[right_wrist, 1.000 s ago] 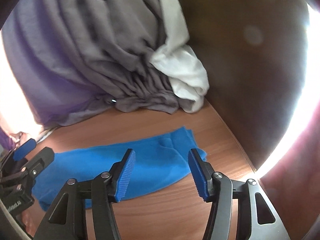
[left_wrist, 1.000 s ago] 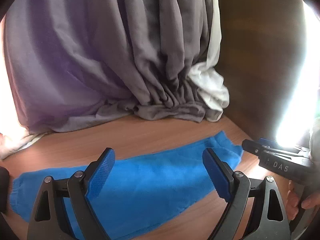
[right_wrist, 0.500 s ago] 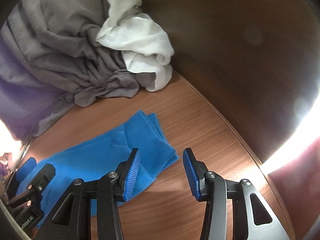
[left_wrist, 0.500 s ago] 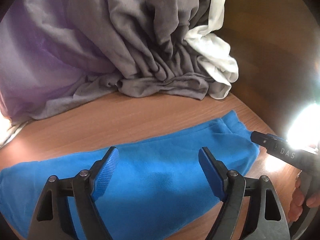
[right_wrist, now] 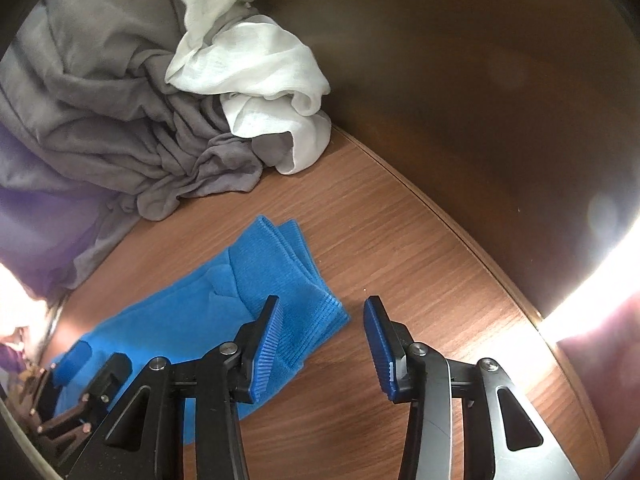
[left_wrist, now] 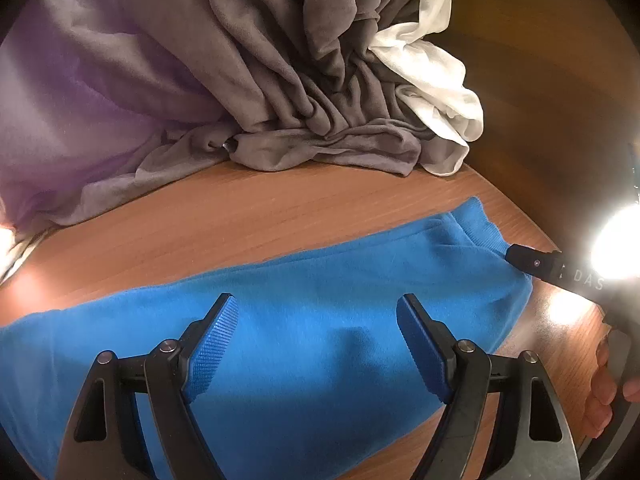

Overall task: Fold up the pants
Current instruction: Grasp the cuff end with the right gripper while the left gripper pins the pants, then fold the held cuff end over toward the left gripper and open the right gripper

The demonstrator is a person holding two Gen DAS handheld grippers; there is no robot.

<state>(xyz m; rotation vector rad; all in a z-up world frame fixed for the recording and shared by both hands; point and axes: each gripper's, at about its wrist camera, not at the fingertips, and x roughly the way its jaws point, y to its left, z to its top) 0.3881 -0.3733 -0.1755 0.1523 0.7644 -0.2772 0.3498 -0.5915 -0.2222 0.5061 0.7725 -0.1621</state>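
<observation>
In the left wrist view, the left gripper (left_wrist: 318, 344) stands with its jaws wide apart and nothing pressed between the blue ribbed pads; the bright blue fleece pants (left_wrist: 320, 320) lie flat on the brown wood-grain table (left_wrist: 248, 208) directly beneath and ahead of it. The pants appear already laid leg on leg in a long strip; the crosswise folds remain to be done. To the right of this tool, the black tip of the right gripper (left_wrist: 532, 262) sits at the ribbed end of the pants and bears the readable letters "DAS"; further letters are lost in glare. Beyond the pants, a crumpled grey cloth (left_wrist: 320, 92) and a white gauze cloth (left_wrist: 436, 92) lie heaped. In the right wrist view, the right gripper (right_wrist: 322, 346) has just been closing its jaws, yet they stand apart, straddling the corner of the ribbed end without pinching it. No other writing is legible.
</observation>
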